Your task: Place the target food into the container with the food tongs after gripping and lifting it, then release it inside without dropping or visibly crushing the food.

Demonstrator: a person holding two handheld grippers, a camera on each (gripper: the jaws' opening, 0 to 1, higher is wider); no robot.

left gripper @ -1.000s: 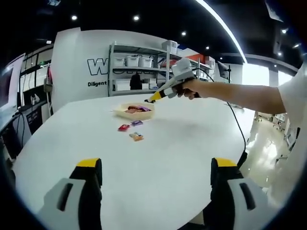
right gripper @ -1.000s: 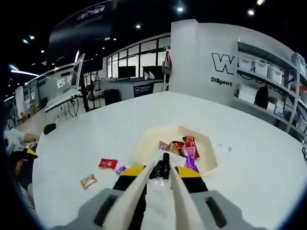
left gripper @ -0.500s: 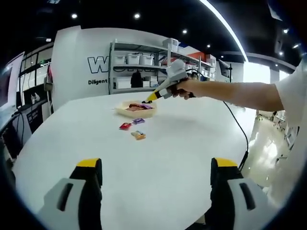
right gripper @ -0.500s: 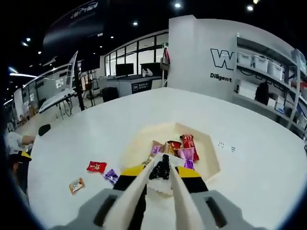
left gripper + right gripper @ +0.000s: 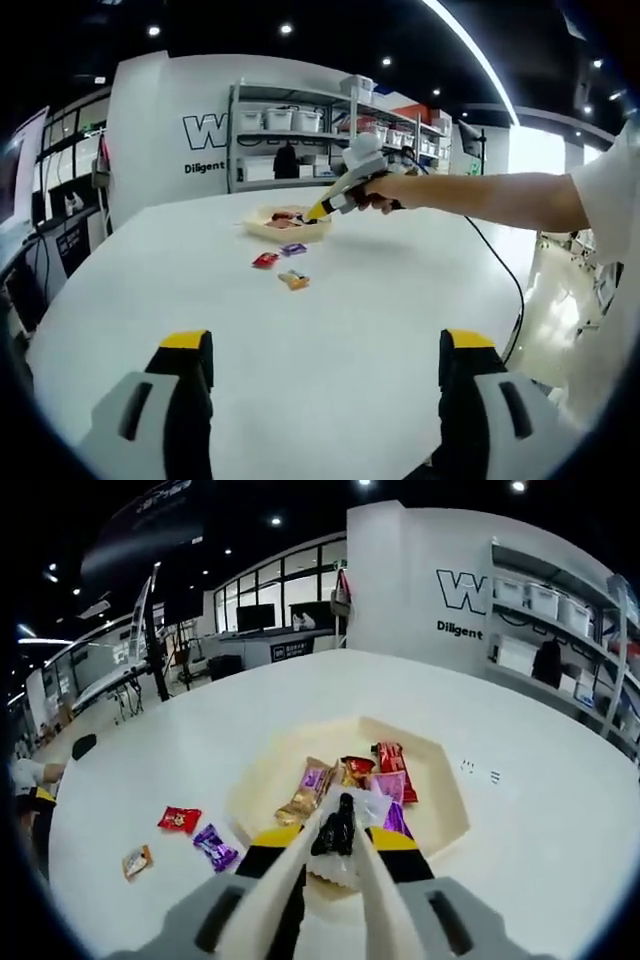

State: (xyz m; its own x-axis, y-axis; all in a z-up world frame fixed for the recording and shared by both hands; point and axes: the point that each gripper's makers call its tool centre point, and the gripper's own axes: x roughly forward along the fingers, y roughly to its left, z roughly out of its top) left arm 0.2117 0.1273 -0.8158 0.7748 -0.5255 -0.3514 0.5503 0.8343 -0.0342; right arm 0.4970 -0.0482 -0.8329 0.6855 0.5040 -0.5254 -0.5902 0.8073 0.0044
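Inside tray, wrapped snacks (mixed colours), tongs above

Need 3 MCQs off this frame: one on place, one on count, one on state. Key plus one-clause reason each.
1. Where do the tongs hold the dark food piece?
A. over the near rim of the tray
B. over the bare table far from the tray
C. beside the shelves

2. How many wrapped snacks lie on the table outside the tray?
A. one
B. three
C. six

3. What is the state of the left gripper?
A. shut on a snack
B. shut on the tongs
C. open, holding nothing

Key: 1 A, the tong tips sit above the tray's near rim; 2 B, the red snack, purple snack and orange snack lie beside the tray; 3 C, its jaws stand wide apart over bare table.
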